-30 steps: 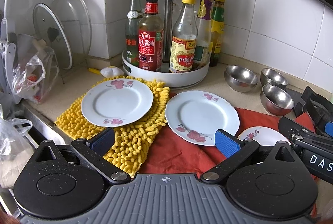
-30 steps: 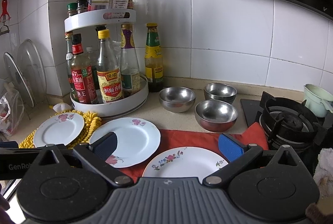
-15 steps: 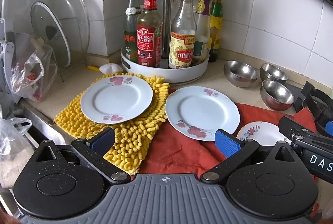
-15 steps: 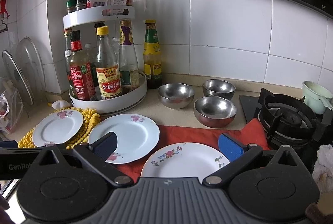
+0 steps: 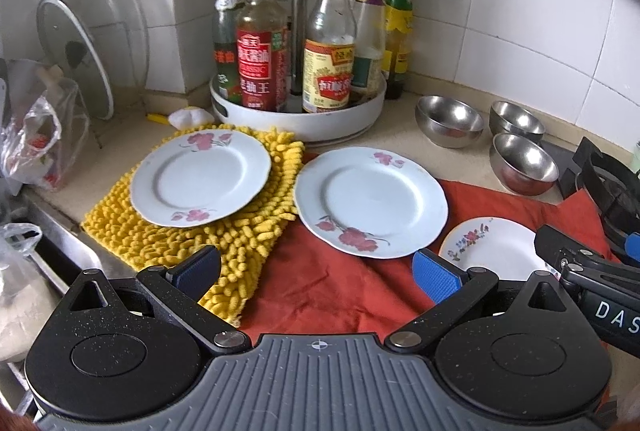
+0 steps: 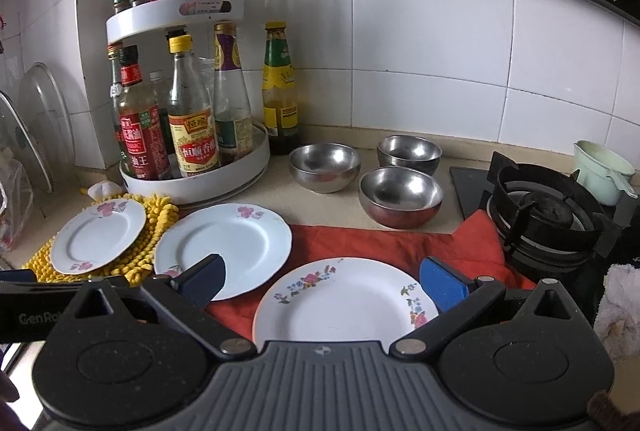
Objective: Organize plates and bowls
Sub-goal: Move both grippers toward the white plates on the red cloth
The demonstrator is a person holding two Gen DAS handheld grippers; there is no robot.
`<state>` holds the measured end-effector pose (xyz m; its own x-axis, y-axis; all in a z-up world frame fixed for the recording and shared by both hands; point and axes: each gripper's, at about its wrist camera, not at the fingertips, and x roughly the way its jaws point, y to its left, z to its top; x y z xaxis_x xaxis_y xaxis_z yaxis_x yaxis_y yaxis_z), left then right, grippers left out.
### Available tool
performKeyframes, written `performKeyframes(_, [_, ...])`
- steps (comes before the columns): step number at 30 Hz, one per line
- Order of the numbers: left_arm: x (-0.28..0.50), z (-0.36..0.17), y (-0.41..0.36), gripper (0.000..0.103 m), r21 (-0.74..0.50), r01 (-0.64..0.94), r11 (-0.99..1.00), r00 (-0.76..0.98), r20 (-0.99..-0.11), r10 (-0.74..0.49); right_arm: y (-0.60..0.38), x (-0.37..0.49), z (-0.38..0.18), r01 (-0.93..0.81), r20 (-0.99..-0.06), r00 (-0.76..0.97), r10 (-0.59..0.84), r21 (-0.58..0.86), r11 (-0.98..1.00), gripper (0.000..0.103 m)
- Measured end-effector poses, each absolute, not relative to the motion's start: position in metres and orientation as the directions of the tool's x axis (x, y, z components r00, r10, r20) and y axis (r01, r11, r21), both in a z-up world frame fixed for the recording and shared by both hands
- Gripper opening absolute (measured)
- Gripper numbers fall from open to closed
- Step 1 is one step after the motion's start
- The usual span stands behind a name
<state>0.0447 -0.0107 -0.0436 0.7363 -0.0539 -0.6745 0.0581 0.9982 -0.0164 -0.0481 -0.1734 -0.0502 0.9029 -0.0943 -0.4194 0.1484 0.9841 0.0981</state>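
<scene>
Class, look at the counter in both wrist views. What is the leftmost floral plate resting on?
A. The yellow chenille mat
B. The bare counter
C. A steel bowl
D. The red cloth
A: the leftmost floral plate lies flat on the yellow chenille mat, while the other two plates sit on the red cloth.

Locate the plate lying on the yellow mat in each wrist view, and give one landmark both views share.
Left wrist view: the plate on the yellow mat lies left of centre, above the left gripper.
Right wrist view: the same plate sits at the far left edge, small, left of the right gripper.
Shared landmark: the red-labelled soy sauce bottle in the white rack.
</scene>
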Motion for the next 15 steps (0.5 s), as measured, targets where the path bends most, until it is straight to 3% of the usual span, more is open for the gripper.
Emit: performKeyframes(15, [0.069,-0.069,-0.053,0.103,-0.004,0.102,0.995,0.658,-0.749,-0.070,-0.217,-0.024,-0.071,0.146,-0.498,0.864,-0.072,0.112,0.983,0.100])
